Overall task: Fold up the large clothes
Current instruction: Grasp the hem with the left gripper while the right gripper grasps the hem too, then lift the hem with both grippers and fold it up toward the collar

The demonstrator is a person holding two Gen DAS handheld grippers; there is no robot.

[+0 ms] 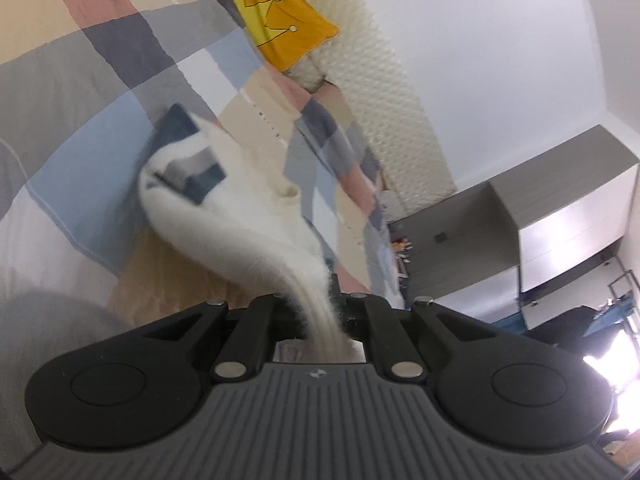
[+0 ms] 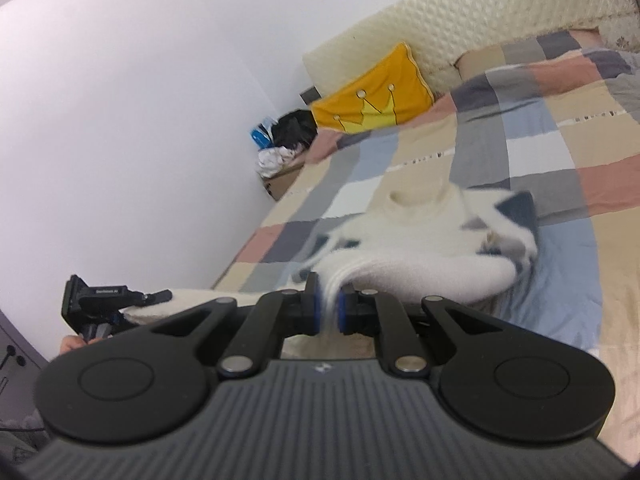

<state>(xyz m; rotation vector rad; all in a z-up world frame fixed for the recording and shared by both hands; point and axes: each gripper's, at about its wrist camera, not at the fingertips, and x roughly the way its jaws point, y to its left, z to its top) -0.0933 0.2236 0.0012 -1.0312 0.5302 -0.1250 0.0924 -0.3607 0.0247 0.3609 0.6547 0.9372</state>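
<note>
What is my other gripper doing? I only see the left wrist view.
Observer: The right gripper is shut on the white sweater too, pinching a bunched edge.
Operator: Can you see my left one from there?
Observer: Yes, the left gripper shows at the lower left of the right view, clamped on another edge of the sweater.
Operator: What's beside the bed?
Observer: A cardboard box with a black bag and white cloth in it stands by the wall, near the yellow crown pillow.
</note>
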